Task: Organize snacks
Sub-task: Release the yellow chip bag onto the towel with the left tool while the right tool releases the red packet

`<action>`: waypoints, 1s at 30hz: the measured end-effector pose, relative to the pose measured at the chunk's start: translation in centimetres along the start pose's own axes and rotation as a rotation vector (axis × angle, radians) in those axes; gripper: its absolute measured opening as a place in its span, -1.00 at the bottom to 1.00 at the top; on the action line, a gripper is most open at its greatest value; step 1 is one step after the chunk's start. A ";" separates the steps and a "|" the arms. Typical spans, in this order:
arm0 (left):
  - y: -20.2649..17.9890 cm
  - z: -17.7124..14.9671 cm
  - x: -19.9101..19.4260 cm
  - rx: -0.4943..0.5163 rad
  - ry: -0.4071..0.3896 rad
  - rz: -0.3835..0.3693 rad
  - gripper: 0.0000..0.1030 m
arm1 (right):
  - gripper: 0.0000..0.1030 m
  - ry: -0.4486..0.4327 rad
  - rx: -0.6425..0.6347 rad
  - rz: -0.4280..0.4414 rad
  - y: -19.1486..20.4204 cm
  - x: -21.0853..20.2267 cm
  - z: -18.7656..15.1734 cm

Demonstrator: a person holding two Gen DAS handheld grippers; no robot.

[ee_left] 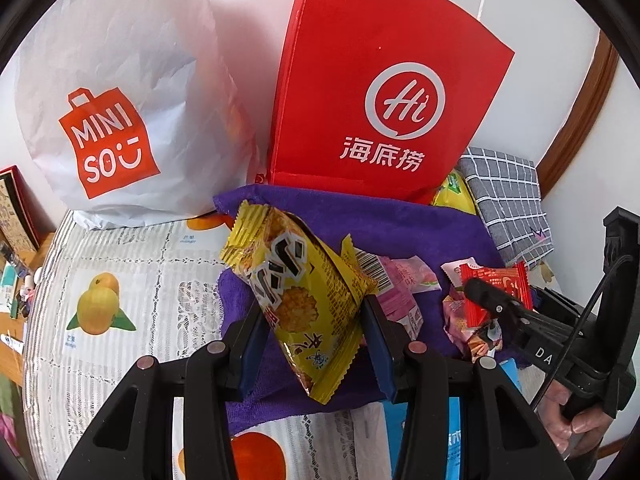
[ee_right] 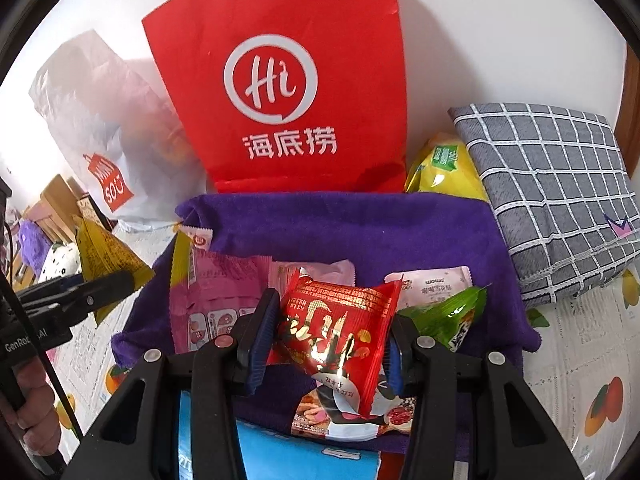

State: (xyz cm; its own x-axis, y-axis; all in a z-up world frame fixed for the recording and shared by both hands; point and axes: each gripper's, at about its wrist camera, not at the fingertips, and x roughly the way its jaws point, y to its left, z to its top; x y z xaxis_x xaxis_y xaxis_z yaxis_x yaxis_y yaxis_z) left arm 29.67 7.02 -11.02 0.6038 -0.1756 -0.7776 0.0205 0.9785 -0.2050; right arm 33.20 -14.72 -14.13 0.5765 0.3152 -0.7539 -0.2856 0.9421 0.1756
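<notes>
My left gripper point(ee_left: 314, 336) is shut on a yellow snack packet point(ee_left: 296, 292), held above the purple towel point(ee_left: 420, 220). My right gripper point(ee_right: 326, 344) is shut on a red snack packet point(ee_right: 340, 332) just over the same purple towel point(ee_right: 360, 224). Pink packets point(ee_right: 216, 296), a white-pink packet point(ee_right: 432, 284) and a green packet point(ee_right: 452, 316) lie on the towel. In the left wrist view the right gripper point(ee_left: 492, 300) shows at the right with the red packet point(ee_left: 500, 284). A red paper bag point(ee_left: 376, 92) and a white MINISO bag point(ee_left: 120, 112) stand behind.
A grey checked pouch point(ee_right: 552, 192) and a yellow-green bag point(ee_right: 444, 172) sit at the back right. A blue packet point(ee_right: 304, 456) lies near the towel's front edge. The fruit-print tablecloth point(ee_left: 120, 280) spreads to the left. A hand point(ee_left: 576, 420) grips the right tool's handle.
</notes>
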 end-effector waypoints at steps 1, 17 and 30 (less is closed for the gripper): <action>0.1 0.0 0.1 0.000 0.003 0.002 -0.15 | -0.10 0.004 -0.003 -0.002 0.0 0.1 -0.1; 0.0 0.9 0.9 -0.021 -0.011 -0.020 -0.15 | 0.14 0.066 -0.002 -0.029 -0.5 1.6 0.1; 0.3 1.8 2.8 -0.104 0.009 -0.123 -0.15 | 0.30 0.011 0.014 -0.011 -0.7 -1.8 0.2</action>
State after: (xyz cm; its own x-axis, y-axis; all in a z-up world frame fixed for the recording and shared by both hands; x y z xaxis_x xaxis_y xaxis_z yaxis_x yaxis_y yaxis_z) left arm 32.82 7.06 -12.22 0.5948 -0.2951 -0.7478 0.0110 0.9331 -0.3594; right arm 32.50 -15.92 -12.73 0.5712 0.3036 -0.7626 -0.2684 0.9471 0.1761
